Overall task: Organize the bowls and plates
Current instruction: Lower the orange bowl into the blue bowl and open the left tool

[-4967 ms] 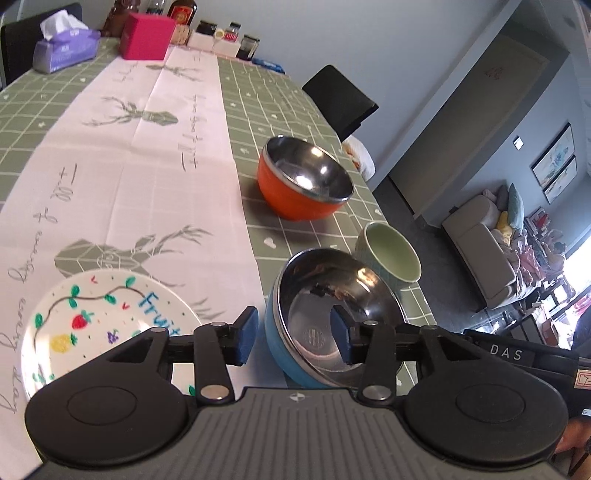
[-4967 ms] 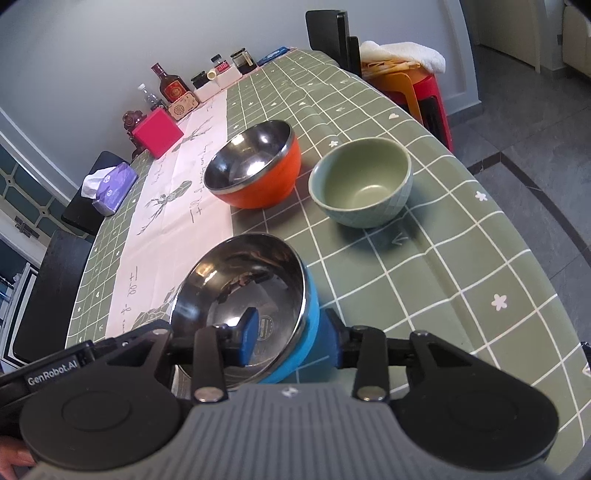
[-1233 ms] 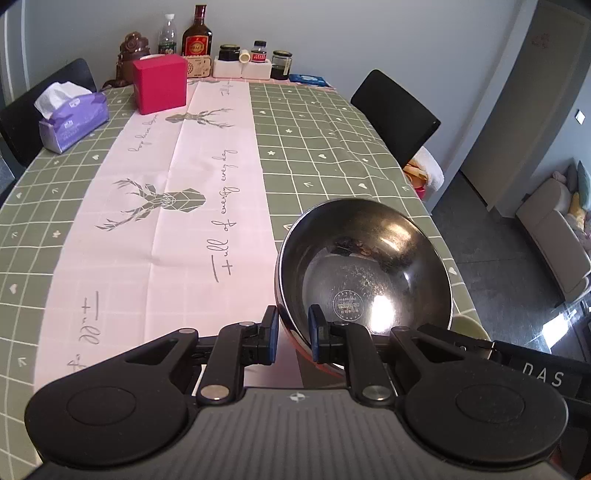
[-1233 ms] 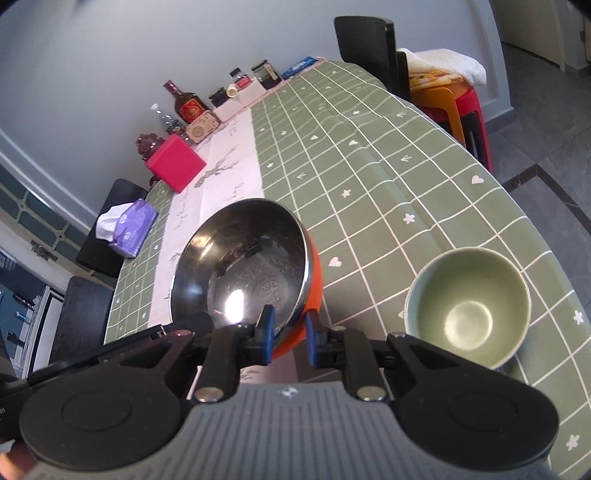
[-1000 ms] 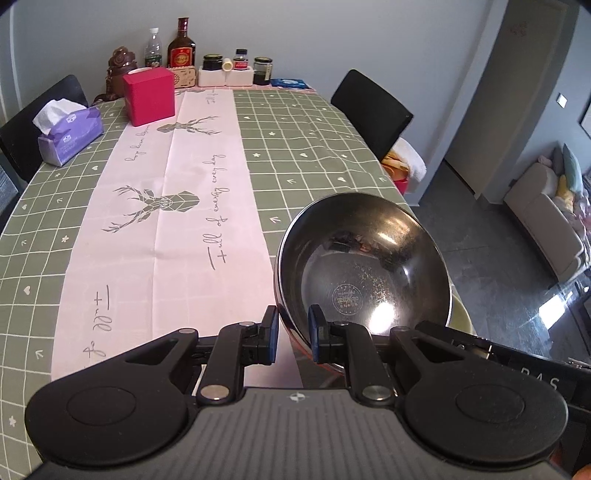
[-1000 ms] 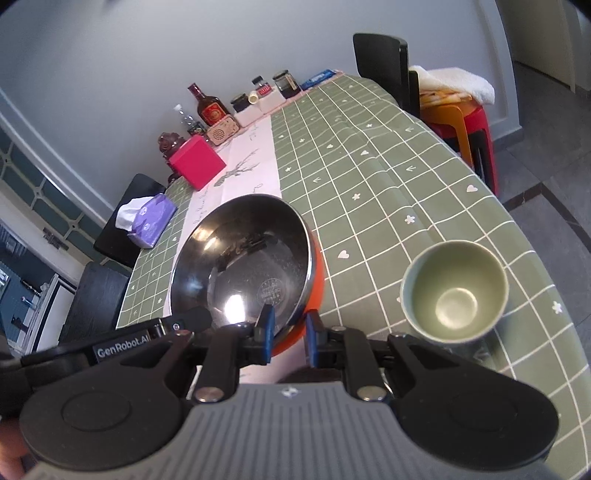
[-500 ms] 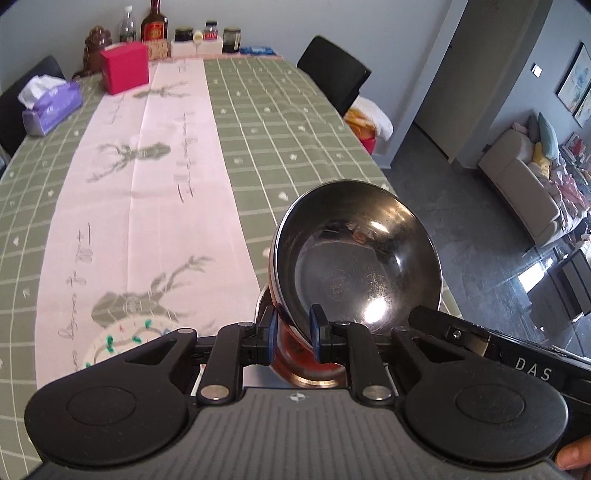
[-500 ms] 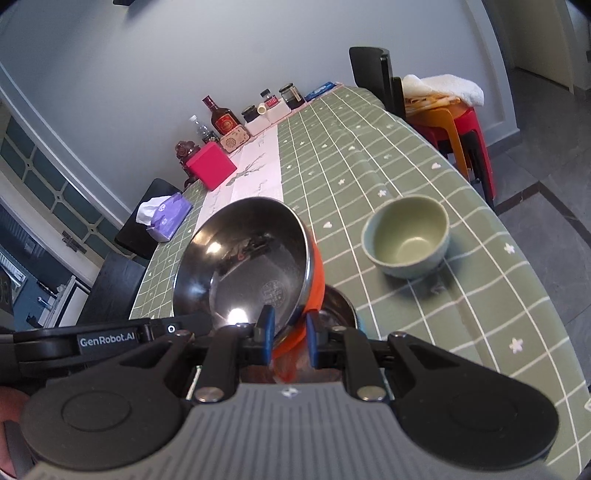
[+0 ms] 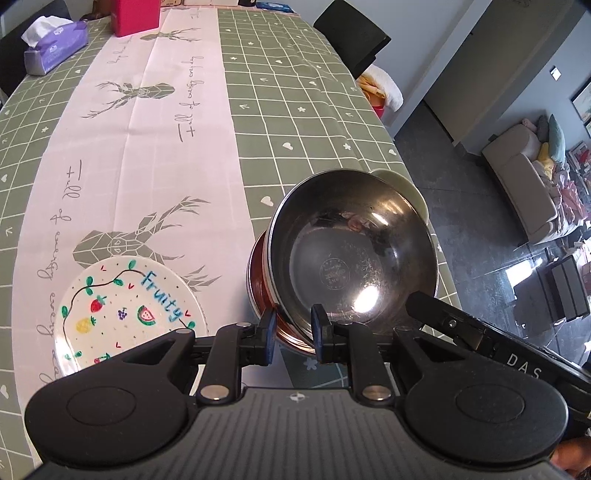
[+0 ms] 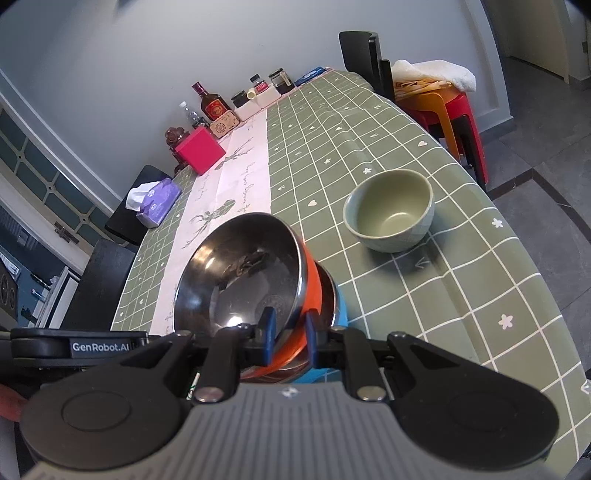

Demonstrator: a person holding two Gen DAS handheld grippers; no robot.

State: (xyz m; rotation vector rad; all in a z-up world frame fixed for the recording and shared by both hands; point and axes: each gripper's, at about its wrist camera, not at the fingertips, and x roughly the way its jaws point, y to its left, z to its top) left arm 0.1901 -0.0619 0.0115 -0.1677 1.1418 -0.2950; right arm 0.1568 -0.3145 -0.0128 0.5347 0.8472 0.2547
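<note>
An orange bowl (image 10: 314, 291) with a steel inside (image 9: 351, 258) sits tilted inside a blue bowl (image 10: 341, 308), whose steel rim (image 9: 255, 266) shows under it. My left gripper (image 9: 291, 328) is shut on the orange bowl's near rim. My right gripper (image 10: 289, 332) is shut on the rim from the other side, one pad inside the bowl and one outside. A green ceramic bowl (image 10: 391, 210) stands alone to the right on the table; in the left wrist view only the green bowl's edge (image 9: 406, 184) peeks out behind. A white fruit-painted plate (image 9: 125, 306) lies left of the stack.
At the table's far end stand a pink box (image 10: 201, 151), a tissue box (image 10: 155, 203), bottles (image 10: 212, 103) and jars. Black chairs (image 9: 351, 33) and a red stool (image 10: 450, 107) line the right side. The table's edge (image 9: 417, 177) runs just right of the bowls.
Both grippers have carried the orange bowl back toward the near end of the table and lowered it into the blue bowl. The fruit plate has come into the left wrist view.
</note>
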